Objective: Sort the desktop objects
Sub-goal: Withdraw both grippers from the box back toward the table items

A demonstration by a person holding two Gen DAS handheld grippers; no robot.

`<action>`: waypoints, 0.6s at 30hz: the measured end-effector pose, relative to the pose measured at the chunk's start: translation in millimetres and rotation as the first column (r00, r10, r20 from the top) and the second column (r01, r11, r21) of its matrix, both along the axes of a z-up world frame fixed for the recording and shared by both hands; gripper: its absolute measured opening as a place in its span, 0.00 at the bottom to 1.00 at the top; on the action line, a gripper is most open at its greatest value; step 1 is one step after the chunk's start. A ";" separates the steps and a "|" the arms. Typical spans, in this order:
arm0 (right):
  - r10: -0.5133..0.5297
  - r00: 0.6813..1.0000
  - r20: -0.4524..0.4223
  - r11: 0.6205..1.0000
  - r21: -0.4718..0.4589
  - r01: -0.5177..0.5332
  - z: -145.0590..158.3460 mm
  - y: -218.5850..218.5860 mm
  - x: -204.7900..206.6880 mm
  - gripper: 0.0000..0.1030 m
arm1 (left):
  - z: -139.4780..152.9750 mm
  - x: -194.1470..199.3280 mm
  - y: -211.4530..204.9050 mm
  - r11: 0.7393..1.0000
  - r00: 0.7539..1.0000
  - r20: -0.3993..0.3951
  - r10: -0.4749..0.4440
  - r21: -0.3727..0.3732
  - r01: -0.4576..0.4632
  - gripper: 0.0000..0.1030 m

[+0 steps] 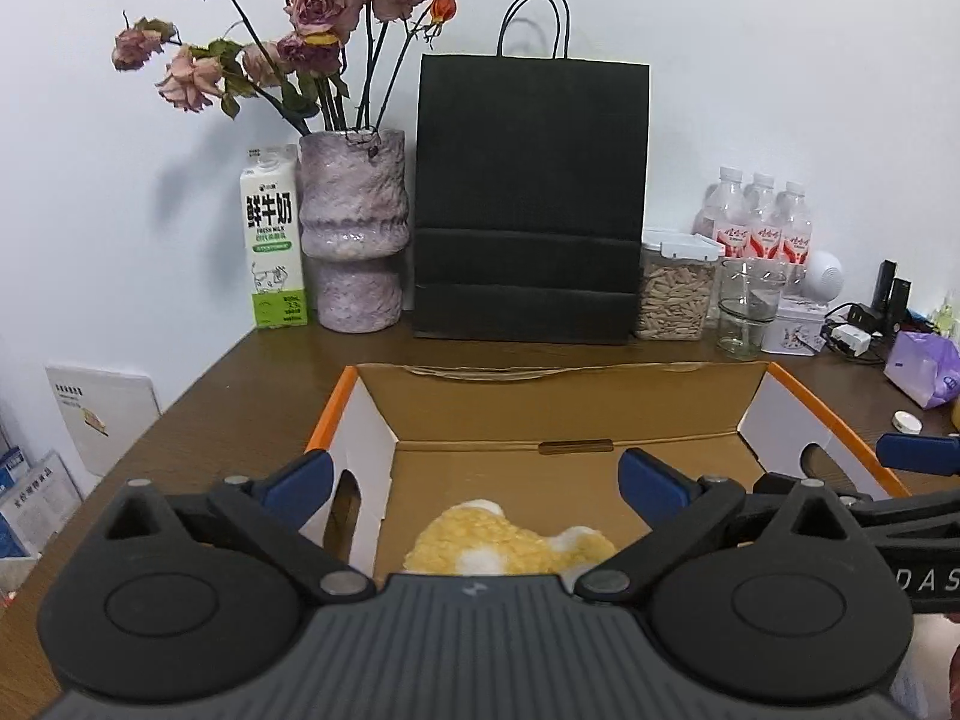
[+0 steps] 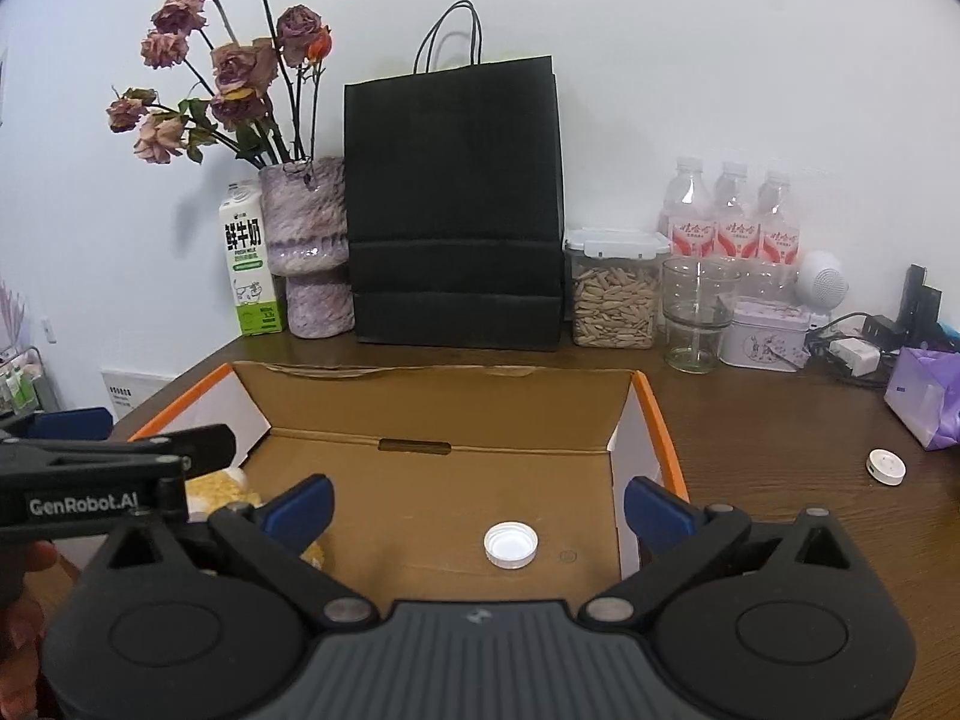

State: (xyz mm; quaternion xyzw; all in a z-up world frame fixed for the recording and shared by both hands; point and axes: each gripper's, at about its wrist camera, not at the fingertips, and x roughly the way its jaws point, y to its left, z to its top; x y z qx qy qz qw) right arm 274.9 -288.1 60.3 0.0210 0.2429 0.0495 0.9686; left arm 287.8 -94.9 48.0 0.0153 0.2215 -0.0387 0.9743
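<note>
Brown corrugated card fills the middle of the left wrist view: the open cardboard box point(image 1: 564, 414) on the counter point(image 1: 240, 396), orange-edged flaps out to both sides. Low centre, just above the tool body, a yellow-and-white plush toy point(image 1: 510, 546) on the box floor, partly hidden. Left tool point(image 1: 477, 483) spread wide above it, blue pads well apart, nothing between them. At the right edge, a small white cap point(image 1: 906, 421) on the counter outside the box, with part of the other tool just below it.

In the right wrist view, same box point(image 2: 432, 402) across the centre. Right tool point(image 2: 478, 501) likewise wide open and empty, poised over the box. Between the pads and a little further in, a white bottle cap point(image 2: 510, 545) lying open side up on the box floor. Lower left, the plush point(image 2: 219, 489) peeking out behind the left tool's black arm. Right of centre, beyond the box's orange flap, the loose white cap point(image 2: 885, 466) on bare counter.

Judging by layout: loose cap well off to the right of both tools, outside the box, clearly nearer the right tool; round and flat, so no long axis to line up with. Probably a swing rightward over the flap, then down.
</note>
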 end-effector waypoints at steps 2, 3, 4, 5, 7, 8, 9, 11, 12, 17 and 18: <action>0.001 1.000 -0.004 1.000 -0.001 -0.001 0.2 1.2 0.5 1.00 | 0.4 0.0 -0.9 1.000 1.000 -0.002 0.004 0.006 -0.004 1.00; 0.001 1.000 -0.006 1.000 0.000 -0.001 0.4 1.3 0.9 1.00 | 0.6 0.5 -0.6 1.000 1.000 -0.004 0.004 0.006 -0.004 1.00; 0.002 1.000 -0.007 1.000 -0.001 -0.002 0.5 1.3 0.9 1.00 | 0.5 0.2 -0.8 1.000 1.000 -0.005 0.004 0.006 -0.004 1.00; 0.002 1.000 -0.008 1.000 -0.001 -0.002 0.5 1.4 1.0 1.00 | 0.6 0.3 -0.9 1.000 1.000 -0.006 0.004 0.005 -0.004 1.00; 0.004 1.000 -0.010 1.000 -0.003 -0.004 0.7 1.4 0.9 1.00 | 0.8 2.5 0.0 1.000 1.000 -0.008 0.006 0.006 -0.006 1.00; 0.004 1.000 -0.011 1.000 -0.003 -0.004 0.8 1.5 0.8 1.00 | 0.8 2.5 0.0 1.000 1.000 -0.009 0.007 0.006 -0.007 1.00; 0.004 1.000 -0.012 1.000 -0.004 -0.004 1.0 1.7 0.5 1.00 | 1.0 2.4 -0.4 1.000 1.000 -0.009 0.008 0.008 -0.008 1.00; 0.006 1.000 -0.013 1.000 -0.004 -0.006 1.9 2.3 0.1 1.00 | 1.8 1.3 -0.4 1.000 1.000 -0.007 0.011 0.010 -0.011 1.00; 0.006 1.000 -0.013 1.000 -0.004 -0.006 2.6 2.6 -0.2 1.00 | 2.9 0.7 -0.5 1.000 1.000 -0.004 0.013 0.011 -0.013 1.00; 0.013 1.000 -0.008 1.000 0.001 -0.013 12.1 3.1 -6.9 1.00 | 11.5 -4.8 -0.5 1.000 1.000 0.008 0.012 0.010 -0.012 1.00; 0.016 1.000 -0.004 1.000 0.002 -0.016 14.6 3.0 -9.4 1.00 | 13.9 -7.0 -0.9 1.000 1.000 0.012 0.010 0.009 -0.010 1.00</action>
